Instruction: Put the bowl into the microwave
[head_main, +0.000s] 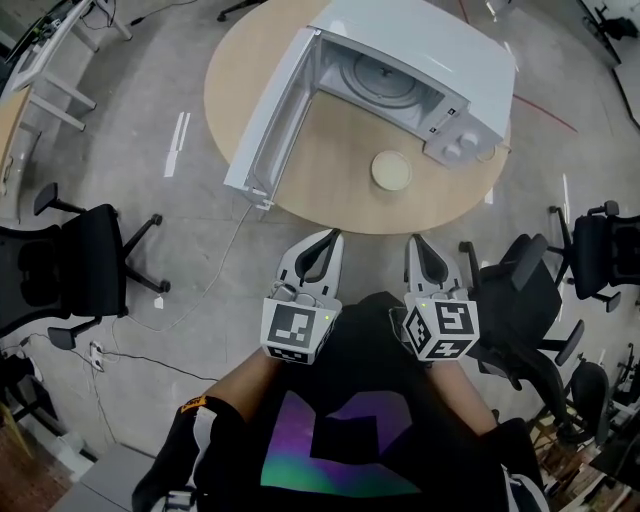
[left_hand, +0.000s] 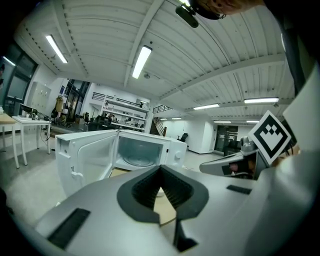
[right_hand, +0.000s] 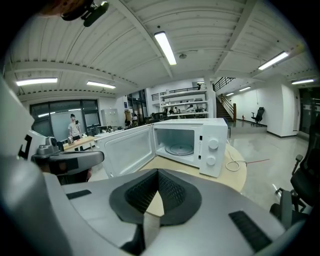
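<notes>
A cream bowl sits on the round wooden table, just in front of the white microwave. The microwave's door hangs wide open to the left and the glass turntable inside is bare. Both grippers are held close to my body, short of the table's near edge. The left gripper and the right gripper are shut with nothing in them. The left gripper view shows its shut tips pointing at the open microwave. The right gripper faces the microwave too.
Black office chairs stand at the left and at the right of me. A white cable trails over the grey floor from the table. Desks stand at the far left. A person stands far off.
</notes>
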